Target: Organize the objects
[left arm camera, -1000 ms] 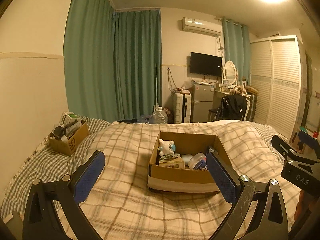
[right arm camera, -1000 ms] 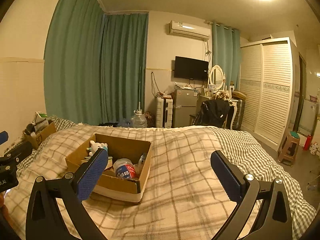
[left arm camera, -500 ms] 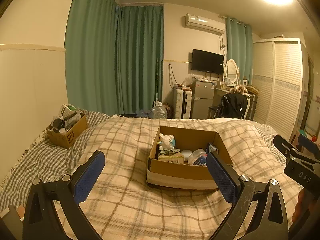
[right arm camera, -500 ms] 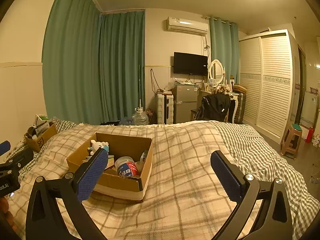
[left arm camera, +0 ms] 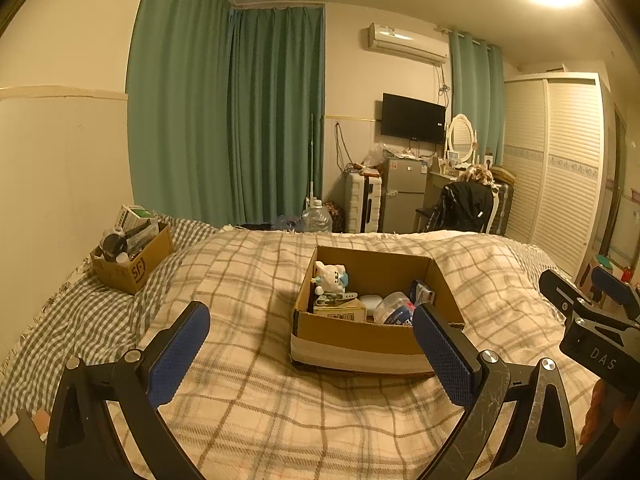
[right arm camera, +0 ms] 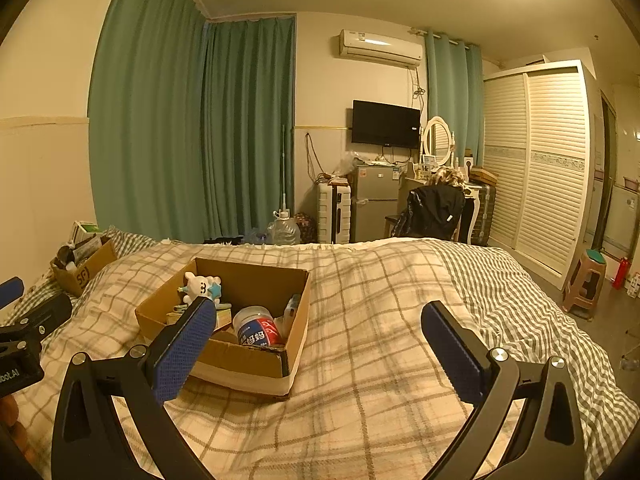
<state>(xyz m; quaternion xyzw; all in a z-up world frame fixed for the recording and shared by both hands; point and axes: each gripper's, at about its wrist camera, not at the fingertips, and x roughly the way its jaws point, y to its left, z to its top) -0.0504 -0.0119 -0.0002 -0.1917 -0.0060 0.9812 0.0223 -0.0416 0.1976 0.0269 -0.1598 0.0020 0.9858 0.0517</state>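
An open cardboard box sits in the middle of the plaid bed cover; it also shows in the right wrist view. Inside it lie a white plush toy, a clear jar with a red and blue label, a small carton and other small items. My left gripper is open and empty, held above the bed just in front of the box. My right gripper is open and empty, to the right of the box. Each gripper's body shows at the edge of the other's view.
A smaller cardboard box full of items stands at the bed's far left by the wall. Beyond the bed are green curtains, a water jug, a small fridge, a chair with a black jacket and a white wardrobe. A stool stands on the floor at right.
Both views have tilted slightly, with the box sitting a little lower in frame. Both grippers stay open and empty; nothing in the box has moved.
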